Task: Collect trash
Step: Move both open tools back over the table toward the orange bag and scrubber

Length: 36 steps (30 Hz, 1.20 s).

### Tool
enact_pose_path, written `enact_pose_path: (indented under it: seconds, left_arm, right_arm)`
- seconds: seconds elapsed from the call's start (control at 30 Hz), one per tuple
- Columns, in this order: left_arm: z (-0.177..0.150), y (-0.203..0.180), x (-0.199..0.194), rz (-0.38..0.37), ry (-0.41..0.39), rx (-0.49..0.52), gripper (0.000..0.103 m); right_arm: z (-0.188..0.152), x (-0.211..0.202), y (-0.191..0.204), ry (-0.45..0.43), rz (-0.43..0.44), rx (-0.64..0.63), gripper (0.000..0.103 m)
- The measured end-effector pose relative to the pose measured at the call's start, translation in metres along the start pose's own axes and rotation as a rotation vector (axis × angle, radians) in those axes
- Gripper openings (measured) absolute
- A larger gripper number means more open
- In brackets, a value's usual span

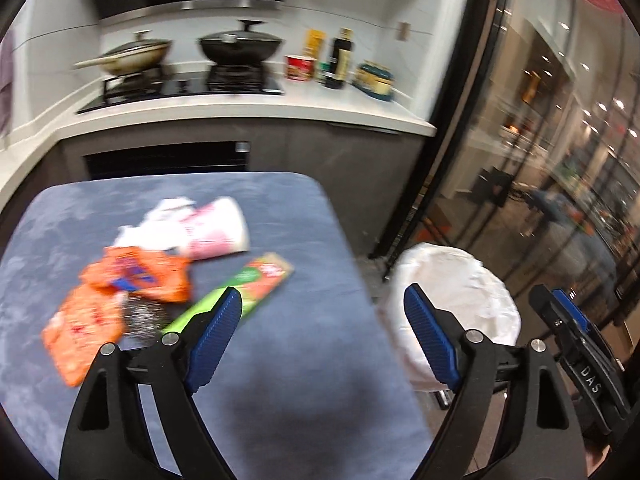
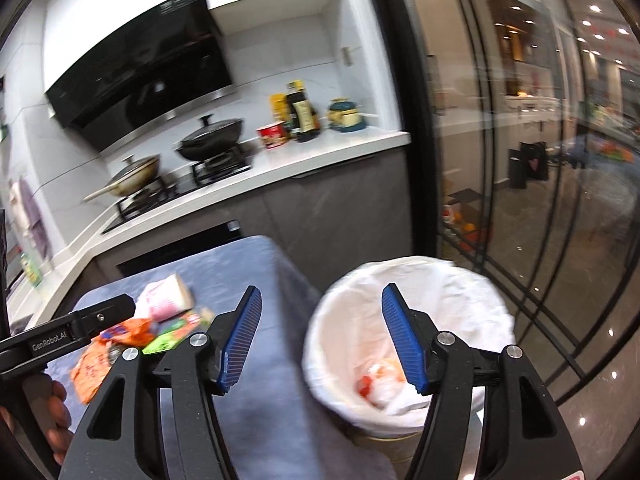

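Observation:
Trash lies on a blue-grey table (image 1: 280,360): two orange snack wrappers (image 1: 136,276) (image 1: 82,332), a green packet (image 1: 240,292), a pink-and-white paper cup (image 1: 216,228) on its side and a white crumpled tissue (image 1: 160,220). A white-lined trash bin (image 1: 456,292) stands right of the table. My left gripper (image 1: 322,312) is open and empty above the table's right part. My right gripper (image 2: 320,328) is open and empty between table edge and bin (image 2: 408,280), which holds some white and red trash (image 2: 380,384). The wrappers (image 2: 120,336) and cup (image 2: 164,300) show at left.
A kitchen counter (image 1: 248,108) with a stove, two pans, bottles and jars runs behind the table. A glass sliding door (image 1: 540,140) with a black frame is to the right. The left gripper's body (image 2: 72,328) shows in the right wrist view.

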<state>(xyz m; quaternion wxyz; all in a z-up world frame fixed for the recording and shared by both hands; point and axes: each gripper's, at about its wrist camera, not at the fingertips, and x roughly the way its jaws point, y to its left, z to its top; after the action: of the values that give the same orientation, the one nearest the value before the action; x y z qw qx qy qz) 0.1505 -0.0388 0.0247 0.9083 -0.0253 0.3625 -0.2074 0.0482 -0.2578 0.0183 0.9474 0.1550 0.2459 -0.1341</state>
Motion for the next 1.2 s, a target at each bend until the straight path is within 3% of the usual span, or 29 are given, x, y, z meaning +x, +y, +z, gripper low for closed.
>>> enact_pose_path:
  seconds: [0.43, 0.77, 0.93, 1.2]
  left_arm:
    - [-0.022, 0.129, -0.061, 0.184, -0.045, -0.132, 0.086]
    - [-0.047, 0.201, -0.064, 0.311, 0.008, -0.201, 0.086]
    - [-0.058, 0.223, -0.056, 0.342, 0.037, -0.21, 0.086]
    - [-0.07, 0.245, -0.037, 0.324, 0.084, -0.24, 0.086]
  right_arm:
    - [-0.025, 0.002, 0.127, 0.057, 0.166, -0.14, 0.061]
    - [-0.053, 0.024, 0.207, 0.128, 0.242, -0.243, 0.061]
    - [-0.072, 0.044, 0.238, 0.172, 0.248, -0.292, 0.061]
    - [-0.089, 0.073, 0.268, 0.228, 0.252, -0.337, 0.061]
